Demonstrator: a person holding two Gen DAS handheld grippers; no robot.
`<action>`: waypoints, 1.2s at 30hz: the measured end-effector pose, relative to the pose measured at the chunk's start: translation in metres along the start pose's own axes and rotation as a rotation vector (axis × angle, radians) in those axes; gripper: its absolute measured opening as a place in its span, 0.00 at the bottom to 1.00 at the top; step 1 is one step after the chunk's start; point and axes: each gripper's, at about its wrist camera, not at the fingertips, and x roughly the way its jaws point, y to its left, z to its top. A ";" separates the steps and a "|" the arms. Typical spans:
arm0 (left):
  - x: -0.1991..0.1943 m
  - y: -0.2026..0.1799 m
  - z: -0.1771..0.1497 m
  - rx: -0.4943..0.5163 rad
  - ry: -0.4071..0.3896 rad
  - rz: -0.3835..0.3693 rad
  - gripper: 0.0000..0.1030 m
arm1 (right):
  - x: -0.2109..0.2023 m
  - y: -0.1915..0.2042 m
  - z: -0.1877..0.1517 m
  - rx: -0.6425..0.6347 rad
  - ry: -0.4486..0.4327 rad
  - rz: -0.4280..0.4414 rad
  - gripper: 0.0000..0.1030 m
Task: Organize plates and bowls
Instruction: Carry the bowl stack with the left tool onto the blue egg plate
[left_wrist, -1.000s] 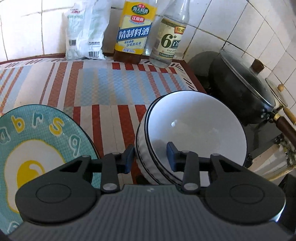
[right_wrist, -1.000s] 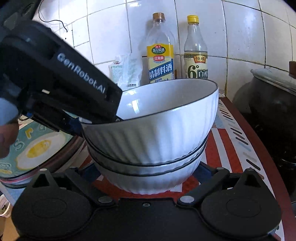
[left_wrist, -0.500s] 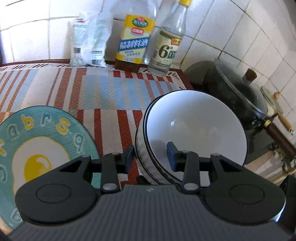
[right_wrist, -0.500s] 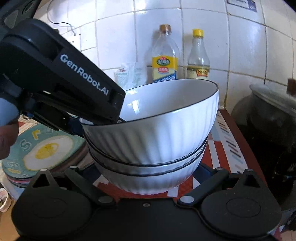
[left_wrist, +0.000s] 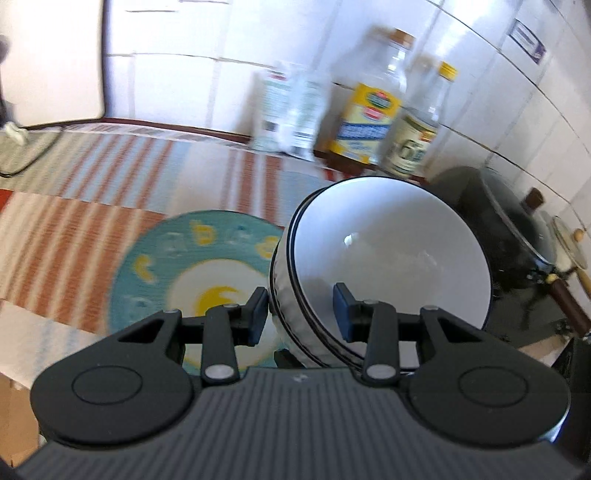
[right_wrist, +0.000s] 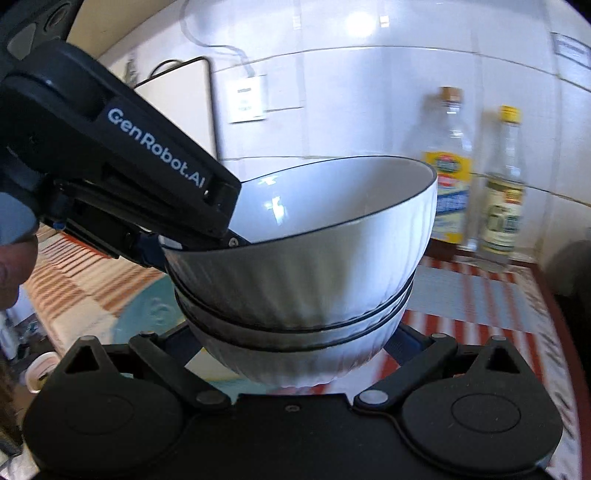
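A stack of white ribbed bowls (left_wrist: 391, 258) with dark rims is held in the air. My left gripper (left_wrist: 299, 314) is shut on the stack's near rim, one finger inside the top bowl, one outside. My right gripper (right_wrist: 291, 343) cradles the base of the same stack (right_wrist: 295, 280) with its fingers on either side. The left gripper's body (right_wrist: 122, 177) shows at the left of the right wrist view. A teal plate with a fried-egg picture (left_wrist: 199, 273) lies on the striped cloth below and left of the bowls.
Two bottles (left_wrist: 373, 107) and white bags (left_wrist: 288, 110) stand against the tiled wall. A black lidded pot (left_wrist: 509, 229) sits to the right. The striped cloth (left_wrist: 92, 192) covers the counter. A white board (right_wrist: 184, 107) leans at the far left.
Both grippers have lifted the bowl stack and carried it left, so it now hangs partly over the teal plate. The view is blurred by motion.
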 end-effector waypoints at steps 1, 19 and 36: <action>-0.001 0.008 -0.002 0.003 -0.009 0.010 0.35 | 0.005 0.006 0.001 -0.006 0.004 0.018 0.99; 0.027 0.080 0.001 -0.157 0.037 0.063 0.35 | 0.076 0.039 0.010 -0.088 0.152 0.139 0.99; 0.031 0.085 0.007 -0.164 0.069 0.098 0.41 | 0.072 0.048 0.008 -0.109 0.190 0.075 0.99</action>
